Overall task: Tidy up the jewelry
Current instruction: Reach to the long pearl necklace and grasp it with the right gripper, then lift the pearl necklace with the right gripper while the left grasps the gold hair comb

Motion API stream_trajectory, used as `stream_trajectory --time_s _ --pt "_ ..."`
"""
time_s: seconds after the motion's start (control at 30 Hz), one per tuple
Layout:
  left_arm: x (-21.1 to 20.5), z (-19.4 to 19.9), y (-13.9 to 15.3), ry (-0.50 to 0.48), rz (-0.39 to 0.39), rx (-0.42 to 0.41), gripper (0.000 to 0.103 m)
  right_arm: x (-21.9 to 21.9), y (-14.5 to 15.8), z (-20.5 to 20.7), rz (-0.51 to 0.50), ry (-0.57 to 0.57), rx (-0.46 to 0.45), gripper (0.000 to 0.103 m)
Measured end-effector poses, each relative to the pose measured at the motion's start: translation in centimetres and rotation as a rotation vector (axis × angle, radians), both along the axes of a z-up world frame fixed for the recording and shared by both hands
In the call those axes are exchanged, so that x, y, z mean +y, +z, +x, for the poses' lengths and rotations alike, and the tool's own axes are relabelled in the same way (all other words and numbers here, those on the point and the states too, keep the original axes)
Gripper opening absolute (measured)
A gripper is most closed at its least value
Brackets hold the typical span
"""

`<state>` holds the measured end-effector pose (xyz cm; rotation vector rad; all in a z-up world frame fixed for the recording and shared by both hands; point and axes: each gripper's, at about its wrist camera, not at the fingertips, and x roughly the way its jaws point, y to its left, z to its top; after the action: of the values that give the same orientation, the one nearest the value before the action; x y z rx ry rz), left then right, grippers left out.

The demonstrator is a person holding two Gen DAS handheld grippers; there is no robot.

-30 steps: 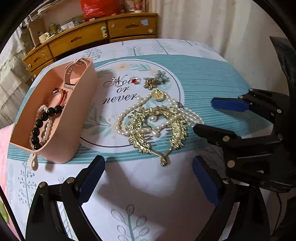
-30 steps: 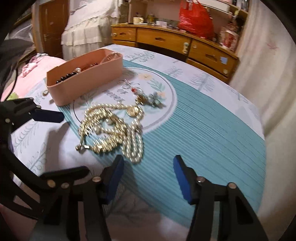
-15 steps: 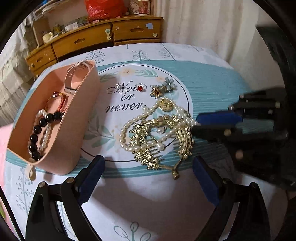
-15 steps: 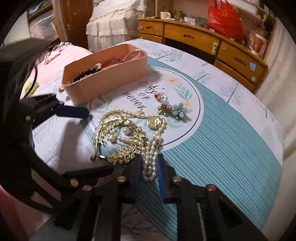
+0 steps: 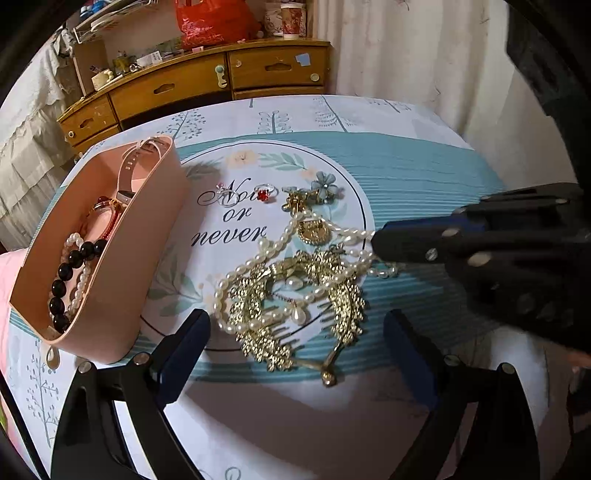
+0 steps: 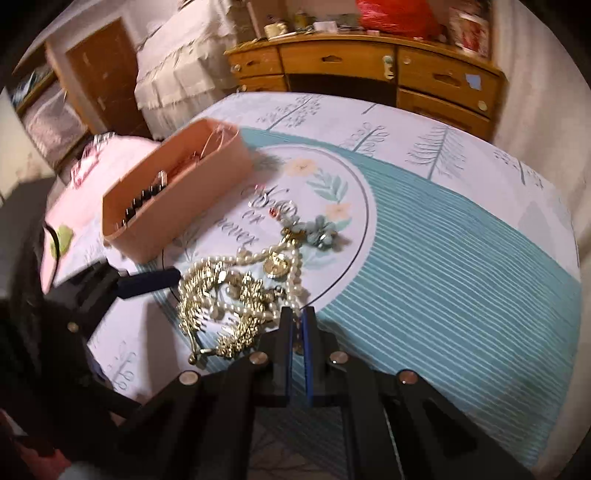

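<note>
Right gripper point(image 6: 298, 319) clenched on pearl necklace point(image 5: 280, 240), mid-table, tangled in gold comb point(image 5: 295, 314); lift slowly, shake free, carry to pink box point(image 5: 147, 258) at 9 o'clock; left gripper point(image 5: 295, 354) released, hovering

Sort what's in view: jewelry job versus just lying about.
Job: white pearl necklace in the shut right gripper; gold leaf hair comb; red-stone ring; blue flower brooch; pink oblong tray; open left gripper.
Lying about: wooden dresser; red plastic bag.

A wooden dresser point(image 5: 207, 85) stands against pale curtains point(image 5: 399, 55), possibly a bed point(image 6: 192, 70) beside it.
</note>
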<state>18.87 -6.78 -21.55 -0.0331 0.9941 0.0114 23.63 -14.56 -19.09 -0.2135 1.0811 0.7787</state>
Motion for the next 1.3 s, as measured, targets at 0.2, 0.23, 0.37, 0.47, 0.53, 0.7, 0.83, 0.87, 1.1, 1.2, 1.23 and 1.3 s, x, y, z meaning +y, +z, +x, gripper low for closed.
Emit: stream_trajectory --time_s 0.2,0.23,0.37,0.47,0.53,0.7,0.83,0.87,1.1,1.2,1.23,1.3 --pt "0.0 0.6 -0.1 0.015 -0.002 -0.018 0.094 -1.4 3.5 0.3 0.124 -0.048 -0.017 0.004" --pt "0.0 0.7 -0.1 0.019 -0.002 -0.019 0.094 -1.5 3.9 0.4 0.133 -0.05 -0.025 0.004" --pt "0.1 0.8 -0.2 0.025 -0.002 -0.027 0.094 -2.0 6.4 0.7 0.18 -0.062 -0.057 0.004" --pt "0.0 0.8 -0.2 0.014 -0.004 -0.036 0.088 -2.6 7.8 1.0 0.216 -0.074 -0.06 0.004" --pt "-0.2 0.8 0.0 -0.004 -0.004 -0.048 0.076 -2.7 8.5 1.0 0.22 -0.078 -0.072 0.004" --pt "-0.6 0.9 0.1 -0.021 -0.009 -0.059 0.061 -2.9 9.5 0.8 0.226 -0.08 -0.096 0.004" --pt "-0.6 0.9 0.1 -0.035 -0.009 -0.057 0.061 -3.1 9.9 0.7 0.246 -0.09 -0.09 0.004" --pt "-0.6 0.9 0.1 -0.043 -0.01 -0.054 0.061 -3.2 10.1 0.6 0.25 -0.093 -0.089 0.004" --pt "0.3 1.4 0.7 -0.05 -0.067 -0.054 0.085 -3.9 11.3 0.0 0.341 -0.099 -0.059 0.004" --pt "0.4 1.6 1.1 -0.091 -0.087 -0.093 0.085 -4.0 12.1 -0.5 0.36 -0.084 -0.073 0.004" --pt "0.3 1.8 1.3 -0.111 -0.087 -0.116 0.085 -4.2 12.5 -0.7 0.372 -0.08 -0.081 0.004" --pt "0.3 2.1 1.5 -0.134 -0.092 -0.152 0.085 -4.4 13.1 -0.9 0.401 -0.073 -0.085 0.004"
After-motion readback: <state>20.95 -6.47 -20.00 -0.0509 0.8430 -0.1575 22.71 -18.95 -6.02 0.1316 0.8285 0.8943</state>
